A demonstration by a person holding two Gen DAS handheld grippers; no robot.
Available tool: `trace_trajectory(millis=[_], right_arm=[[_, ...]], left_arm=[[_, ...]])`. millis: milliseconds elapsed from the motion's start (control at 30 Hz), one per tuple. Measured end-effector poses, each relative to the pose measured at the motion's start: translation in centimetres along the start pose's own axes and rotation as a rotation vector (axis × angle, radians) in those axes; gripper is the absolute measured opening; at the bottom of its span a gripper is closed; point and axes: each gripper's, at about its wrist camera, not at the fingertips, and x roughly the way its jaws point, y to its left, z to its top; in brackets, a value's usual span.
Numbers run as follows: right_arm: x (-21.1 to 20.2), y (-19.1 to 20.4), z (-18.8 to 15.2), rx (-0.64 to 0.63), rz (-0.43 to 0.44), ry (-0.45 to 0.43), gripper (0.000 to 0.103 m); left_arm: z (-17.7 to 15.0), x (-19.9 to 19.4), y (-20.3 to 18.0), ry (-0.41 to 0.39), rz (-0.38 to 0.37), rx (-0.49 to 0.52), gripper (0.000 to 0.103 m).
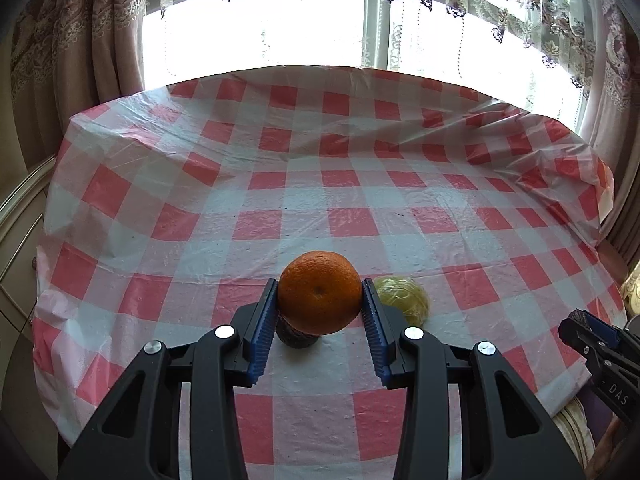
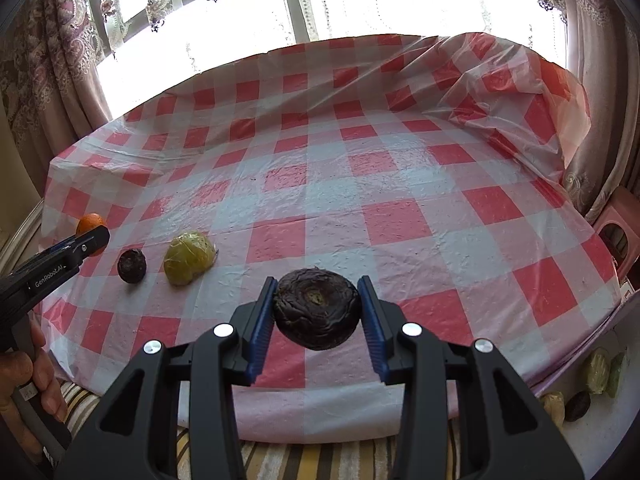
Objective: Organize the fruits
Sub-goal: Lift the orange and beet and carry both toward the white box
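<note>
orange (image 1: pixel 320 292) clamped in our left gripper (image 1: pixel 320 300); dark wrinkled fruit (image 2: pixel 317 308) clamped in our right gripper (image 2: pixel 317 312). wrapped green fruit (image 2: pixel 189 258) and small dark fruit (image 2: pixel 131 266) already sit side by side on surface (image 2: pixel 360 184); two placements left, we judge.

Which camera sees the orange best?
The left wrist view: the orange sits big and whole, pinched in the left hand-held gripper. In the right wrist view it is tiny at the far left, half hidden behind that hand-held gripper.

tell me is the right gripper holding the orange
No, the right gripper has its jaws shut on a dark wrinkled fruit, while the orange sits in the left gripper.
</note>
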Motion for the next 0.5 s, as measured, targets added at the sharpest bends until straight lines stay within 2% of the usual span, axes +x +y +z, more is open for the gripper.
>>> trace_trajectory(millis=[267, 500], right_arm=[[-3.5, -3.6, -0.7, 0.038, -0.023, -0.023, 0.041], [-6.5, -8.7, -1.8, 0.090, -0.086, -0.037, 0.041]], left_arm=[[-0.7, -1.5, -6.1, 0.004, -0.098, 0.106, 0.039], [-2.0, -3.1, -12.3, 0.008, -0.211, 0.218, 0.039]])
